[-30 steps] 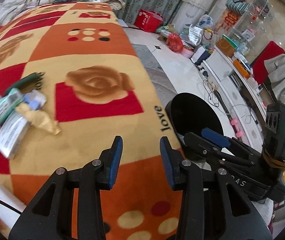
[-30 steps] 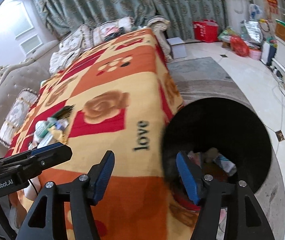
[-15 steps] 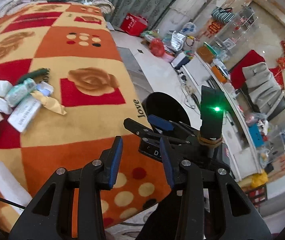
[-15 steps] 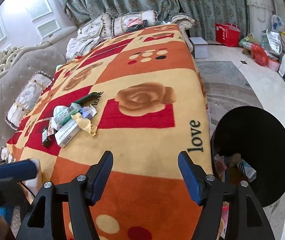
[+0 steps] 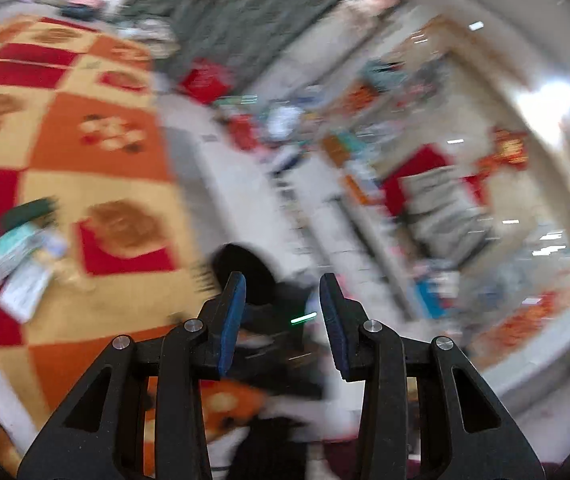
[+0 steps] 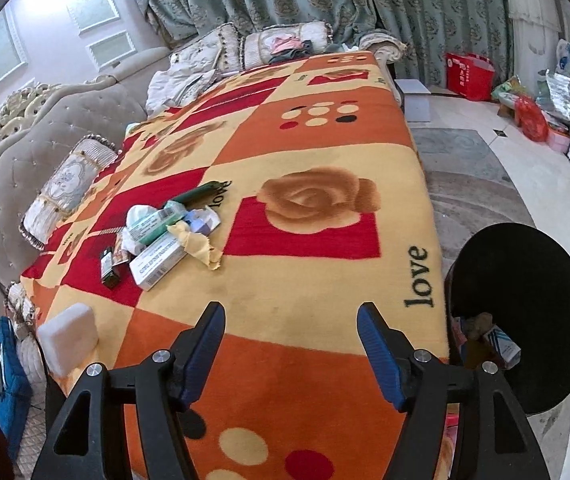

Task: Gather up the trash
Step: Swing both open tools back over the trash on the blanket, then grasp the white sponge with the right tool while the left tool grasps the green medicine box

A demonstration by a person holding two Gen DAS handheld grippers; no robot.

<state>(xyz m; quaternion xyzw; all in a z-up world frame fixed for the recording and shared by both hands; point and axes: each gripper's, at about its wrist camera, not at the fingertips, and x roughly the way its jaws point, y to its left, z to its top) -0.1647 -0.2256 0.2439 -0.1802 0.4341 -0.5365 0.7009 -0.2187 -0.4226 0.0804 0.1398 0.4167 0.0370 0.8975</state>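
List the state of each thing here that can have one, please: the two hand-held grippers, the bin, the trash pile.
Left hand-held gripper: open, empty.
Right hand-held gripper: open, empty, over the blanket.
Black bin: uncovered, some trash inside.
Trash pile: lying on the blanket, untouched.

A pile of trash [image 6: 165, 236] lay on the blanket-covered surface [image 6: 305, 288], left of centre. A foam block [image 6: 69, 336] sat at the near left corner. The bin [image 6: 525, 320] stood on the floor [image 6: 545, 192], right of the surface, with scraps [image 6: 493, 340] inside.
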